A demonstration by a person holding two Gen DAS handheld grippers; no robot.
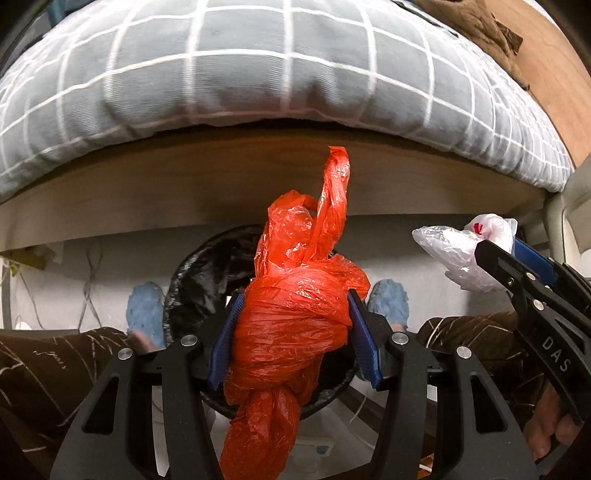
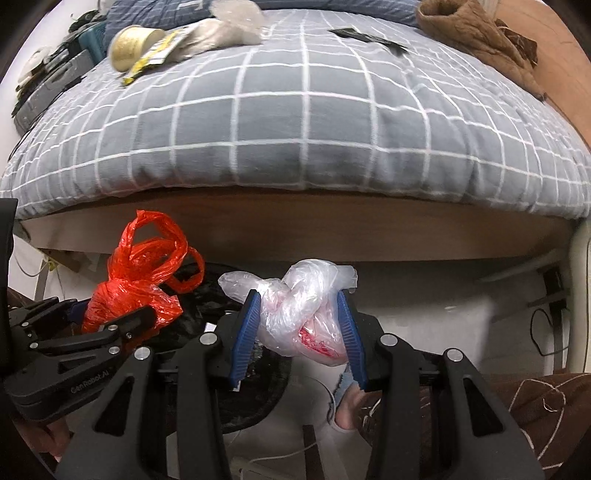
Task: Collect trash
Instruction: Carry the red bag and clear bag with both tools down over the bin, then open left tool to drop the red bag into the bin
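The left claw [image 1: 293,332] is clenched on a knotted red bag [image 1: 291,325], its blue pads [image 1: 225,339] pressing the crumpled plastic from both sides. The bag's twisted handles [image 1: 334,192] stick up above the knot, and a tail of it hangs down between the claw's black arms. In the right wrist view the same red bag [image 2: 125,291] shows at the left, gripped by the left claw [image 2: 110,321], which carries pale lettering on its body.

Straight below the red bag sits a black bin [image 1: 199,280], lined with shiny black plastic, on a pale floor [image 1: 74,266]. The person's feet in blue slippers [image 1: 144,310] stand either side of the bin, and brown patterned trouser legs [image 1: 44,365] fill the lower corners of the left wrist view.

Further right, the right claw [image 2: 297,325] is clenched on a clear bag [image 2: 306,317] with red print showing inside. This bag is bunched and knotted, held between the blue pads [image 2: 243,332] above the bin's right edge [image 2: 258,387]. From the left wrist view the clear bag [image 1: 461,254] hangs at the right, held by the right claw [image 1: 498,254].

Behind both bags runs a wooden bed frame [image 2: 332,225], topped by a grey checked quilt [image 2: 295,110]. On the quilt lie a yellow roll [image 2: 129,46] and a pale wrapper [image 2: 221,33] at the far left, and a brown garment [image 2: 476,37] at the far right.
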